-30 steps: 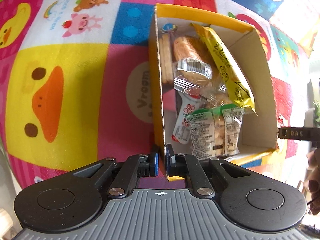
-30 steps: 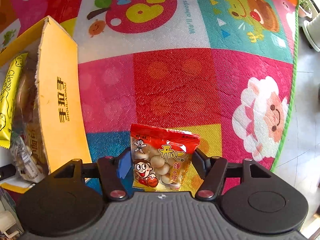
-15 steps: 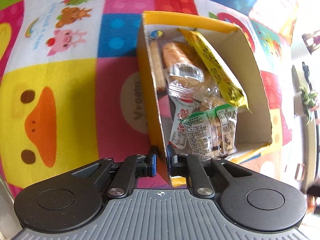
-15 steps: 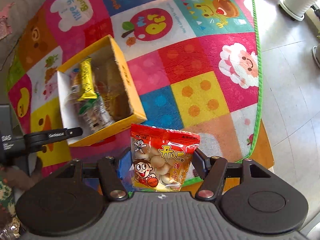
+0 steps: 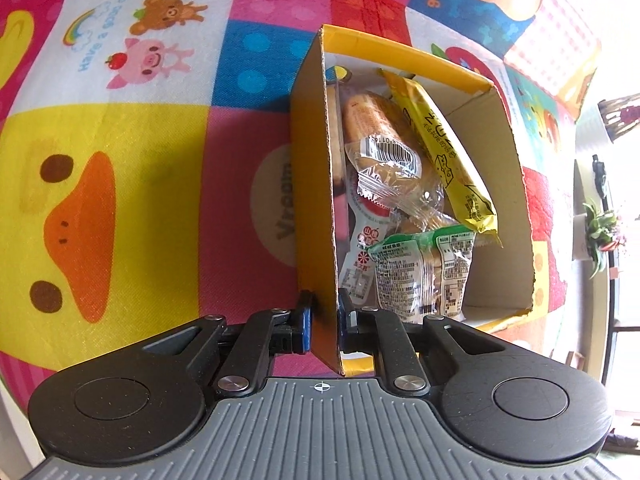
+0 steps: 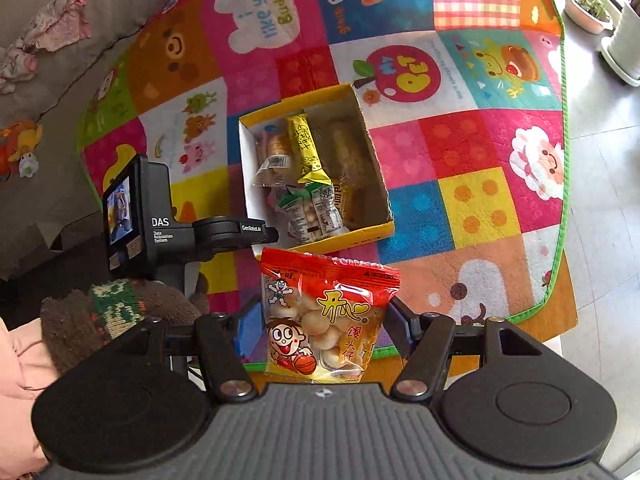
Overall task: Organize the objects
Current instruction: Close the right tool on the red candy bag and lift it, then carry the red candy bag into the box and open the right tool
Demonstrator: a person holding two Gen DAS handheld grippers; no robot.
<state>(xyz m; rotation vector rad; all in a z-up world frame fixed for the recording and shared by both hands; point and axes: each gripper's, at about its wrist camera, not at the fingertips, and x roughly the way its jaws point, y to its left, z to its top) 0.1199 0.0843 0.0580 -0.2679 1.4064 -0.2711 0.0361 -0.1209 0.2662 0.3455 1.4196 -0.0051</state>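
Note:
A yellow cardboard box [image 5: 400,50] lies on the colourful play mat [image 5: 120,184], with several wrapped snacks in it. Among them are a long yellow packet [image 5: 440,144] and a green-topped packet [image 5: 420,268]. My left gripper [image 5: 324,320] points steeply down with one pad on each side of the box's near left wall, shut on it. In the right wrist view the box [image 6: 296,100] sits below and ahead, and the left gripper [image 6: 256,234] is at its near left corner. High above the mat, my right gripper [image 6: 320,320] is shut on a red snack bag [image 6: 324,316].
A gloved hand [image 6: 112,312] with a pink sleeve holds the left tool. The mat's green edge [image 6: 560,160] borders a tiled floor on the right with plant pots [image 6: 624,36]. A grey sofa [image 6: 60,60] with toys stands at the far left.
My right gripper has risen far above the mat with the red bag, so the whole box and the left tool now show. The left pads sit slightly wider on the box wall.

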